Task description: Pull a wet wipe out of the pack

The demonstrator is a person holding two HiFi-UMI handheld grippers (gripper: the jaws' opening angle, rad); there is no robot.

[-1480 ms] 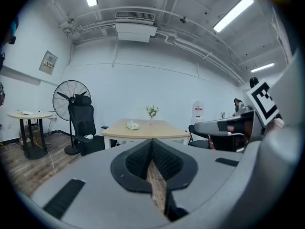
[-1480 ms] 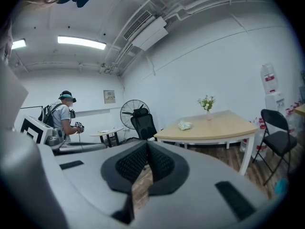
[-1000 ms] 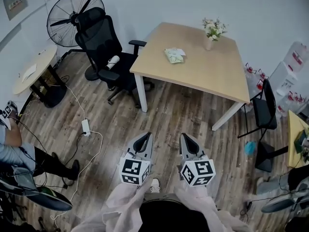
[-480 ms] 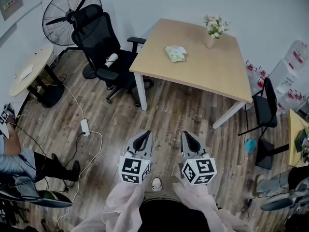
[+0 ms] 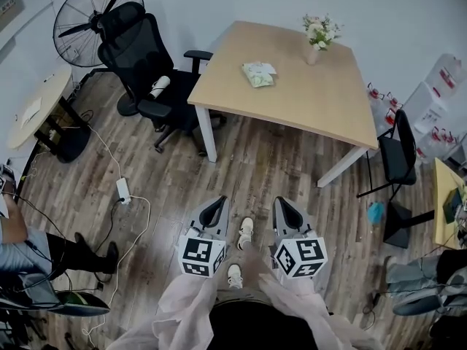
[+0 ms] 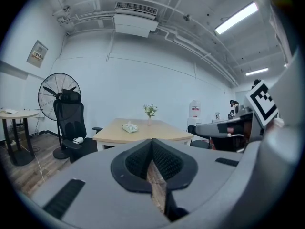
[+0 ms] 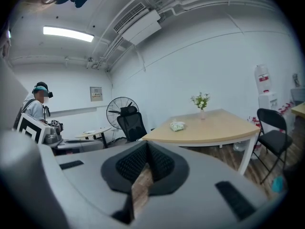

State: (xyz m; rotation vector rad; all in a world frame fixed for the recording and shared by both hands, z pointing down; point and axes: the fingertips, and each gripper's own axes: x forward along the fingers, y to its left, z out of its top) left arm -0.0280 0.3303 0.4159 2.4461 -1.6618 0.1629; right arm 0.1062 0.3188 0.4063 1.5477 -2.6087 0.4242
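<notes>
Now left gripper (image 5: 217,205), right gripper (image 5: 282,205) shut — pack (image 5: 257,74) on table (image 5: 321,104).

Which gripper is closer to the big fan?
Left. The fan stands far off at the upper left in the head view. The left gripper is on that side; the right gripper is beside it, farther away.

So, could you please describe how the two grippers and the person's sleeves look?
Both the left gripper and right gripper are grey, tapering to black textured pads, each carrying a white cube with black square markers. The sleeves are loose and pale pink.
</notes>
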